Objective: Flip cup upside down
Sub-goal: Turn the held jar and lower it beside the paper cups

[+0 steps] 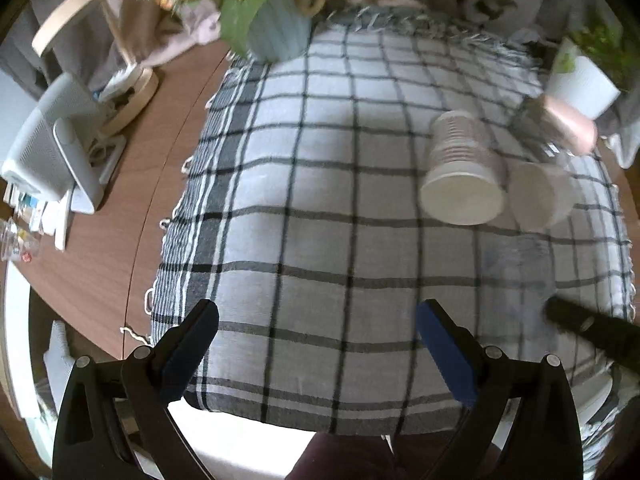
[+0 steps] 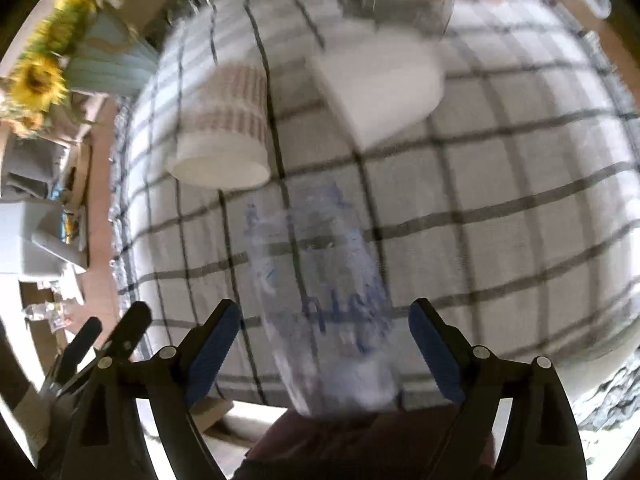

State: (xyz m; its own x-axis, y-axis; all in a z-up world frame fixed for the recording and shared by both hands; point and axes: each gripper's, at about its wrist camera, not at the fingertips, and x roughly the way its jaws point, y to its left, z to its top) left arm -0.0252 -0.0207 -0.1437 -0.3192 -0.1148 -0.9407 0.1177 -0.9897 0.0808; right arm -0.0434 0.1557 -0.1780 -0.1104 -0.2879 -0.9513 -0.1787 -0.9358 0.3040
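**Mia:** Are the tongs holding anything?

**Ben:** No. The right gripper is spread wide, and the clear cup sits between its blue pads, not touched yet. The left gripper is wide apart too, over bare checked cloth.

**Mia:** What is the cup like?

**Ben:** See-through, with blue marks. I think it is thin plastic, so very light, bendy and a bit slippery. Squeeze it softly around the middle of its sides, or it may crumple or pop out.

**Mia:** And farther away?

**Ben:** A striped paper cup and a white cup, both blurry. Behind them, sunflowers in a blue vase.
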